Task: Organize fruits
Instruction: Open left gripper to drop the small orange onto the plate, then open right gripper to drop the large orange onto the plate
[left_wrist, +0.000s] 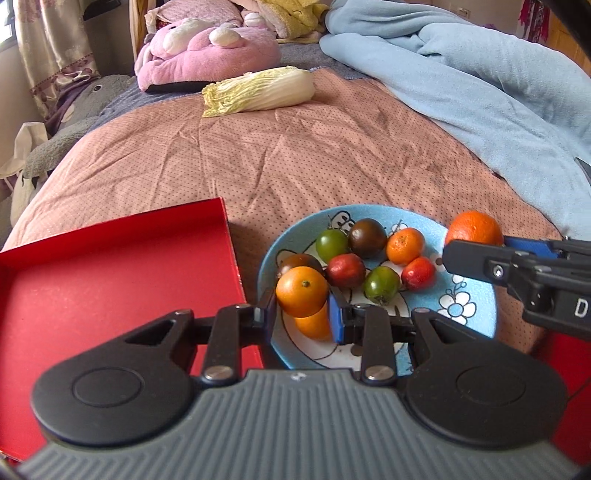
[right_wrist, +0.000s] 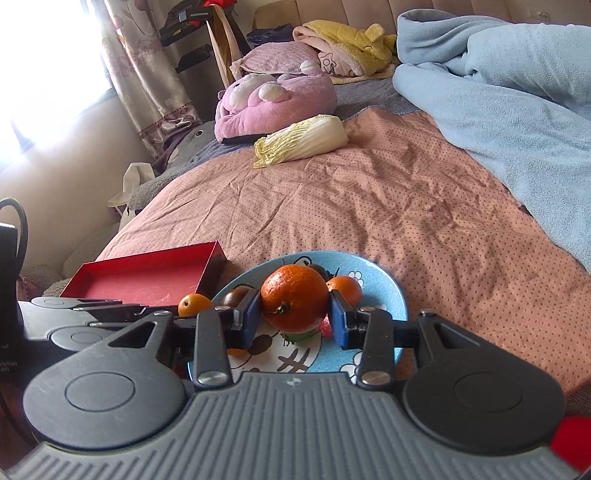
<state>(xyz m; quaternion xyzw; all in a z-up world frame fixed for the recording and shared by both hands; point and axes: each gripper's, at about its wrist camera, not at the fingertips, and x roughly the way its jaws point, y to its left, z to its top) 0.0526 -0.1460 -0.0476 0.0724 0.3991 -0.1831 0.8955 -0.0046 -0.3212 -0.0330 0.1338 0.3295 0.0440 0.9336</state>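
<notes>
Your left gripper (left_wrist: 302, 316) is clamped as tight as it goes on a small orange (left_wrist: 302, 291), held at the near-left rim of the blue plate (left_wrist: 476, 295), the side that faces the red tray (left_wrist: 110, 280). Your right gripper (right_wrist: 294, 320) is closed on a bigger, darker orange (right_wrist: 294, 297), with both blue pads pressing its sides; seen from the left wrist, that fruit sits at the plate's far-right rim. Whether either orange has cleared the plate, I cannot tell for sure.

On the plate itself remain another small orange (left_wrist: 405, 245) toward the far side, two green tomatoes (left_wrist: 331, 244), two dark ones and two red ones, clustered around the middle.

The red tray lies just left of the plate, nearly touching it, and its floor shows no fruit at all. So judge the sorting as barely begun: two oranges are in hand, none delivered, and at least one orange plus the tomatoes are left to deal with. A red shape shows to the right of the plate too, but too little of it to name.

Well beyond the plate, a napa cabbage (left_wrist: 258, 90) lies on the pink quilt (left_wrist: 295, 155).
</notes>
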